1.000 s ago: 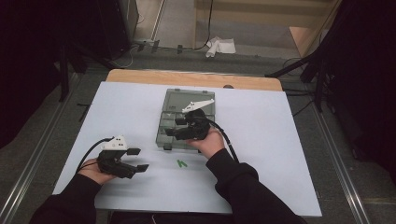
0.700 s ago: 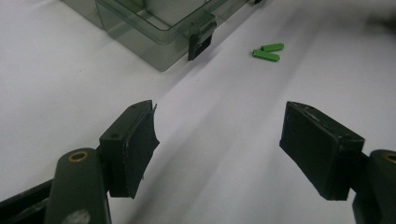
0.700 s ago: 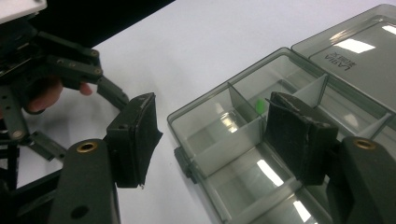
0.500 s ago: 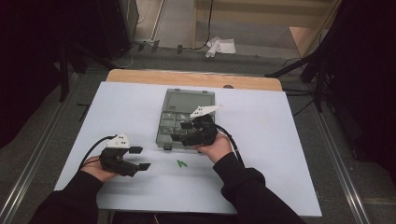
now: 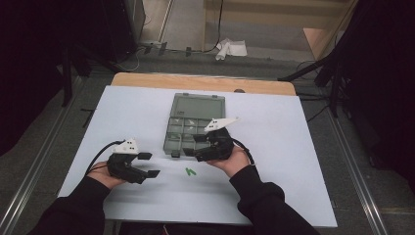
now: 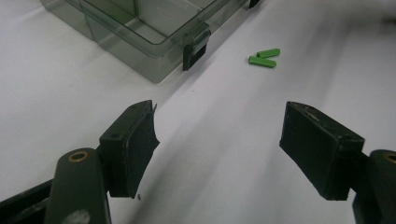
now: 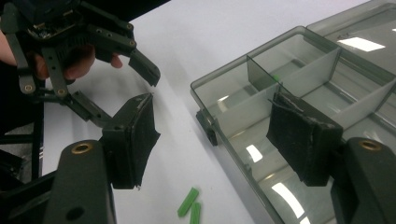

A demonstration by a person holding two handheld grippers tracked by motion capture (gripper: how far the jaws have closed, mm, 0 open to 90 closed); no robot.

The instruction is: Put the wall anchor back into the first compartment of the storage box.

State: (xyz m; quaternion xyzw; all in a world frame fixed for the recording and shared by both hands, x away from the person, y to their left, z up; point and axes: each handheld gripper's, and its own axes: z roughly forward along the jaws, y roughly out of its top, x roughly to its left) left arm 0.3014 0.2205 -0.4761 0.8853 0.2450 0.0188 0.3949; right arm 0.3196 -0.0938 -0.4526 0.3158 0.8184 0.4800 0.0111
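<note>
A clear, smoke-tinted plastic box [image 5: 192, 125] lies open in the middle of the white table [image 5: 303, 161], its flat lid folded back toward the far edge, where a strip of bare wood shows. The box is rectangular, with thin see-through walls that split it into square compartments, and the glossy plastic throws back bright patches of light. A small dark latch [image 6: 194, 48] sits on its near wall.

Just off the box's near edge, closer to the table's front edge, lie two short green plastic pieces [image 5: 190, 172]. They are stubby, matte, bar-shaped bits resting side by side on the bare surface and touching at one end to form a narrow V. In the left gripper view they lie beyond the jaws, beside the latch corner of the box.

The right gripper [image 5: 195, 145] hangs at the box's near right corner. Its jaws have just been opening and stand wide; one black pad [image 7: 299, 135] is over a near compartment, the other is over the table outside the wall, and nothing is pinched between them. The pads are blocky, matte and a little frayed at the edges.

The left gripper [image 5: 149, 165] rests near the table's front left corner, well apart from the box. Its jaws stand wide apart and hold nothing, with white surface between its rough black pads [image 6: 135, 140].
</note>
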